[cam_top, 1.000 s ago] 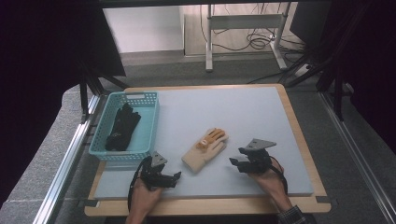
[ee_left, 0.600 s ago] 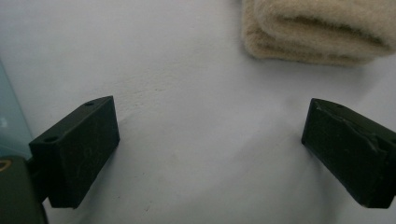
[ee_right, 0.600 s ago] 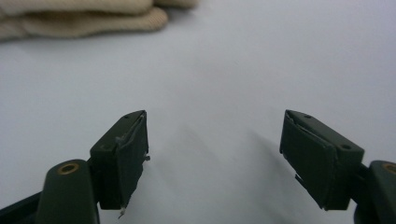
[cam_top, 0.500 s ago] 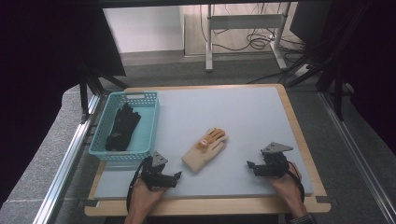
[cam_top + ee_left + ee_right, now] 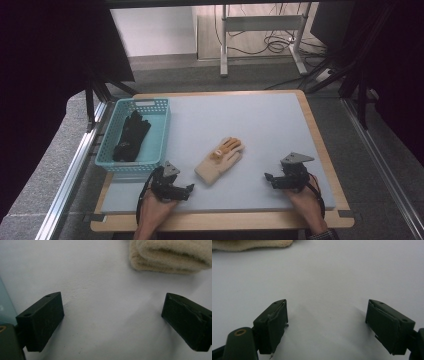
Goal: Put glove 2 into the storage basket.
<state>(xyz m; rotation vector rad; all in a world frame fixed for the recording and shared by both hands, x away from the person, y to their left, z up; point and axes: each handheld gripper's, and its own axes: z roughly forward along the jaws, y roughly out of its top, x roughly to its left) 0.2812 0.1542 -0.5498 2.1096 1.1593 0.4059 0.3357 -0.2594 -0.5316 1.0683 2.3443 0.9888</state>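
A beige knit glove (image 5: 220, 160) with orange-marked fingers lies flat on the pale grey mat, near the front middle. My left gripper (image 5: 187, 189) rests on the mat just left of the glove's cuff, jaws open and empty. In the left gripper view (image 5: 112, 305) the cuff (image 5: 172, 255) lies just beyond the jaws. My right gripper (image 5: 268, 179) sits to the right of the glove, well apart from it. Its jaws have just been opening and hold nothing. The right gripper view (image 5: 327, 307) shows bare mat between them and the glove's edge (image 5: 249, 245) far off.
A teal plastic basket (image 5: 131, 166) stands at the mat's left side with a black glove (image 5: 129, 137) inside. The wooden table edge (image 5: 320, 145) frames the mat. Metal rails run along both sides of the table.
My right gripper has drawn to the right, away from the beige glove, and its jaws stand wider. The glove and the left gripper have not moved.
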